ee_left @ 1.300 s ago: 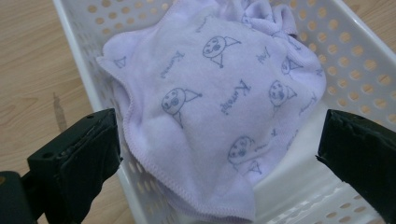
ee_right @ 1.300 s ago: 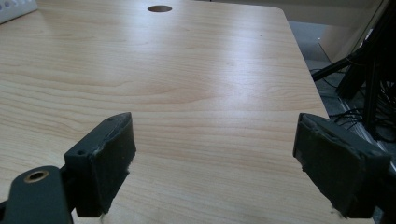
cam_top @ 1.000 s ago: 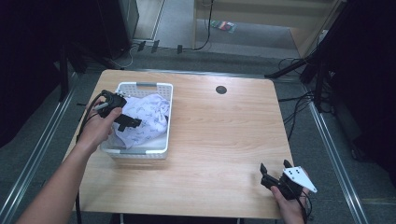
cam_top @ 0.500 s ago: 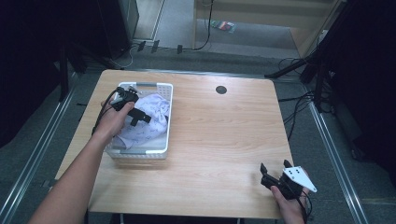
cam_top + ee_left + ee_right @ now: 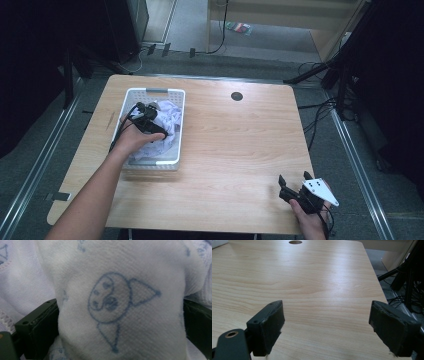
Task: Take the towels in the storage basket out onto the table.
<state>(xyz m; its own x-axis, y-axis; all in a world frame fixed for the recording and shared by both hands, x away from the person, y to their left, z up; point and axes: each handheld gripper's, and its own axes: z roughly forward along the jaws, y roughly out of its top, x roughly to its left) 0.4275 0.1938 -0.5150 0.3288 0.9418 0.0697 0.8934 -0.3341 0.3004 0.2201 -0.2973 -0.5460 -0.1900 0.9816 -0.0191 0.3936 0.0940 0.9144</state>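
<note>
Left gripper view: left gripper [image 5: 159, 131] jaws apart around printed white cloth [image 5: 120, 302] inside basket [image 5: 176, 125]; pinch deep before lifting. Right gripper [image 5: 327, 327] apart, idle.

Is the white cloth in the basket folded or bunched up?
Bunched up: the white cloth lies in rumpled heaps inside the basket, with no flat folds.

1. Left forearm [image 5: 90, 200] reaches in from the lower left; left hand [image 5: 131, 139] grips the left gripper [image 5: 152, 125], tilted downward, jaws spread wide.
2. Right hand [image 5: 307, 220] holds the right gripper [image 5: 292, 182] low and level, jaws wide apart.
</note>
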